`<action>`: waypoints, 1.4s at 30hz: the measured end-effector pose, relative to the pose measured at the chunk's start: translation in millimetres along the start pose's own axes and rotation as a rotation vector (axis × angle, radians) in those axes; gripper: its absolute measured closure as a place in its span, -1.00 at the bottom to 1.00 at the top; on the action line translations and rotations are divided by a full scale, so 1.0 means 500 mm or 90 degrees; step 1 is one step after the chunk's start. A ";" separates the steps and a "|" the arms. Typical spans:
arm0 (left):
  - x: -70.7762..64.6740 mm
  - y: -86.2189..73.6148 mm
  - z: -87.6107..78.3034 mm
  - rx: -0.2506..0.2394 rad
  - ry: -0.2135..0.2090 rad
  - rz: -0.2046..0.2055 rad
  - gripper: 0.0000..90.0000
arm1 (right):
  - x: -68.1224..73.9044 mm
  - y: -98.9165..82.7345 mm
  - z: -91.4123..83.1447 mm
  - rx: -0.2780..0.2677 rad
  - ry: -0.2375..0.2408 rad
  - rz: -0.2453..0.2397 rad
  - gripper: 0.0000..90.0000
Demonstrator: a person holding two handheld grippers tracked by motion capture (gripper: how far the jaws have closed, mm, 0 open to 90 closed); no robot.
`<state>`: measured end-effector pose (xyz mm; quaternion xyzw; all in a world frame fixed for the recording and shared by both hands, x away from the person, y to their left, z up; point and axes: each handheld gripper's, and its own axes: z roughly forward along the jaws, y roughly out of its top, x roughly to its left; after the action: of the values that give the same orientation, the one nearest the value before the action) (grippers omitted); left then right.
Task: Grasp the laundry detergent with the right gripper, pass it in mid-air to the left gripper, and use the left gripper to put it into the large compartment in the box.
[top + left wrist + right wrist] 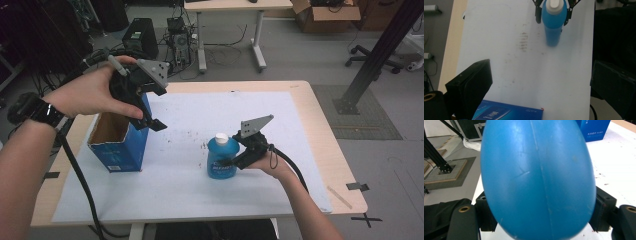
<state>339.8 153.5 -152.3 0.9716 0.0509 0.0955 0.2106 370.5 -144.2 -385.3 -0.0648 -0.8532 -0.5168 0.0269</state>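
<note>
Bottle (222, 157) stood between the right claw (231, 161) jaws, gripped on both sides; left claw (150, 121) hung wide apart above box (120, 140).

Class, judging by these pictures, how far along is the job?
Done: the right gripper has closed on the blue plastic bottle with a white cap. In hand: bottle upright on the white mat. Left, probably: into the open blue cardboard box; the left gripper hovers open above it.
</note>
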 end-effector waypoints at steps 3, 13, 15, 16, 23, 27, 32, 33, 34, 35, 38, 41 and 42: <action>-0.001 0.000 -0.001 -0.002 0.001 0.000 -0.90 | 0.000 -0.001 -0.001 -0.001 0.001 0.000 -0.38; -0.004 0.003 -0.005 -0.002 0.003 0.003 -0.90 | 0.002 -0.001 -0.003 0.000 0.005 -0.006 -0.20; -0.004 0.004 -0.004 -0.002 0.003 0.004 -0.90 | 0.002 -0.001 -0.004 0.000 0.007 -0.009 -0.17; -0.005 0.004 -0.004 -0.001 0.003 0.003 -0.90 | 0.003 -0.002 -0.004 -0.001 0.009 -0.010 -0.14; -0.006 0.004 -0.002 -0.001 0.002 0.004 -0.90 | 0.004 -0.001 -0.005 -0.002 0.008 -0.013 -0.12; -0.006 0.004 -0.004 -0.003 0.003 0.004 -0.90 | 0.004 0.000 -0.007 -0.001 0.006 -0.014 -0.10; -0.006 0.007 -0.006 0.000 0.005 0.007 -0.90 | 0.005 0.006 -0.008 0.013 0.001 -0.017 -0.08; -0.006 0.009 -0.007 -0.001 0.006 0.008 -0.90 | 0.004 0.010 -0.008 0.021 -0.002 -0.017 -0.08; -0.006 0.010 -0.008 -0.001 0.007 0.009 -0.90 | 0.004 0.012 -0.009 0.024 -0.004 -0.016 -0.08; -0.006 0.010 -0.008 -0.001 0.007 0.009 -0.90 | 0.004 0.012 -0.009 0.024 -0.004 -0.016 -0.08; -0.006 0.012 -0.009 0.001 0.009 0.011 -0.90 | 0.004 0.032 -0.018 0.023 -0.005 -0.018 -0.08; -0.006 0.012 -0.010 0.002 0.010 0.011 -0.90 | 0.005 0.043 -0.023 0.021 -0.006 -0.018 -0.08; -0.006 0.013 -0.010 0.002 0.011 0.011 -0.90 | 0.005 0.051 -0.025 0.023 -0.008 -0.018 -0.08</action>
<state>336.3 149.2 -145.4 0.9714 0.0445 0.1060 0.2078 371.2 -143.7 -356.9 -0.0553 -0.8634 -0.5012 0.0151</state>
